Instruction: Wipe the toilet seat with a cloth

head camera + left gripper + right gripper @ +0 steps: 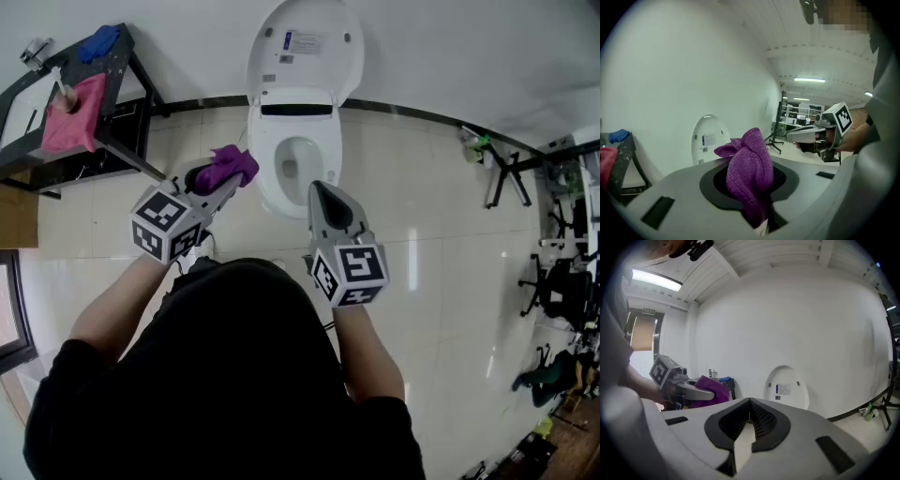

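The left tool (pixel 223 176) pinches a bunched purple cloth (pixel 230 165) just left of the toilet seat (pixel 265 141), apart from it. The right tool (pixel 320 190) is pressed together, empty. Wiping looks not yet begun. The lid (pixel 305 52) is up. On the tiled floor (pixel 422 234), far left, a rack (pixel 122 84) holds a pink cloth (pixel 73 117).

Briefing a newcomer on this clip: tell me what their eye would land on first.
The purple cloth stands out most, bunched in the closed jaws of the left gripper, just left of the white toilet in the head view. That toilet, with its lid raised, fills the top centre. The right gripper, shut and empty, is held at the bowl's front right.
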The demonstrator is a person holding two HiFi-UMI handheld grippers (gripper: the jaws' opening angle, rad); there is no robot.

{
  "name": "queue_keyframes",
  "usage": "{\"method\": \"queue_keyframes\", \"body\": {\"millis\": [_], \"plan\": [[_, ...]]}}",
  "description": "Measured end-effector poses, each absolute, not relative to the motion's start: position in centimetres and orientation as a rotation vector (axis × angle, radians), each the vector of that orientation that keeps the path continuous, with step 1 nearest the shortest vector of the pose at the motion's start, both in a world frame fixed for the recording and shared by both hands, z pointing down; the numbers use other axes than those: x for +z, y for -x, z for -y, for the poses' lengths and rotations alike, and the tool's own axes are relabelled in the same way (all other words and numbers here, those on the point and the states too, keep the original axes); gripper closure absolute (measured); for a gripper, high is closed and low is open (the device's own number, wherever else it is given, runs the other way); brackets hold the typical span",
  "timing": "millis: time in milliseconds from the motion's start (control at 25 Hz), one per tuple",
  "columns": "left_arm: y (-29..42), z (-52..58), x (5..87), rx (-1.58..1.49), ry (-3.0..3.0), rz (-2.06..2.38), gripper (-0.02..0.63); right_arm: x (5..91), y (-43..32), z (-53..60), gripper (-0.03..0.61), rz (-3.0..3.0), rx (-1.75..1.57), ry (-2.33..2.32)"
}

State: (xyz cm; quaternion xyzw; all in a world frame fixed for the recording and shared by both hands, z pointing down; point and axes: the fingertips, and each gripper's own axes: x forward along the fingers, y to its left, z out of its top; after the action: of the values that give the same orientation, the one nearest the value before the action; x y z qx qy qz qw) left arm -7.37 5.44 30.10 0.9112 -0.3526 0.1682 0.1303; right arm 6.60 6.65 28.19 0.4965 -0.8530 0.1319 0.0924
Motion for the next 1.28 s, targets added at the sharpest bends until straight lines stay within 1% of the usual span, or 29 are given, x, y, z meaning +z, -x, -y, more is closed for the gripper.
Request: {"method": "queue_keyframes", "body": {"millis": [320,520,760,1080,1280], "plan": [[6.3,-4.1,32.1,0.538,-2.585,1.092,0.52,29.6,-8.0,-6.3,0.561,2.543,0.434,-1.426],[6.3,-2.0,34.8,0.611,-2.551,1.065,0.52,31.5,-7.2,-4.9,0.561,2.524,0.489,-1.409],[5.8,3.2,38.8,0.697,-2.52,0.972,0.52,35.3,-5.5,-0.6,0.561,2.45,0.568,-1.397],[6.0,13.7,48.3,0.828,-2.421,0.848,0.52,42.4,-3.3,7.6,0.561,2.291,0.713,-1.413],[5.8,19.0,56.5,0.951,-2.366,0.778,0.52,47.7,-3.1,12.0,0.561,2.189,0.805,-1.466]]}}
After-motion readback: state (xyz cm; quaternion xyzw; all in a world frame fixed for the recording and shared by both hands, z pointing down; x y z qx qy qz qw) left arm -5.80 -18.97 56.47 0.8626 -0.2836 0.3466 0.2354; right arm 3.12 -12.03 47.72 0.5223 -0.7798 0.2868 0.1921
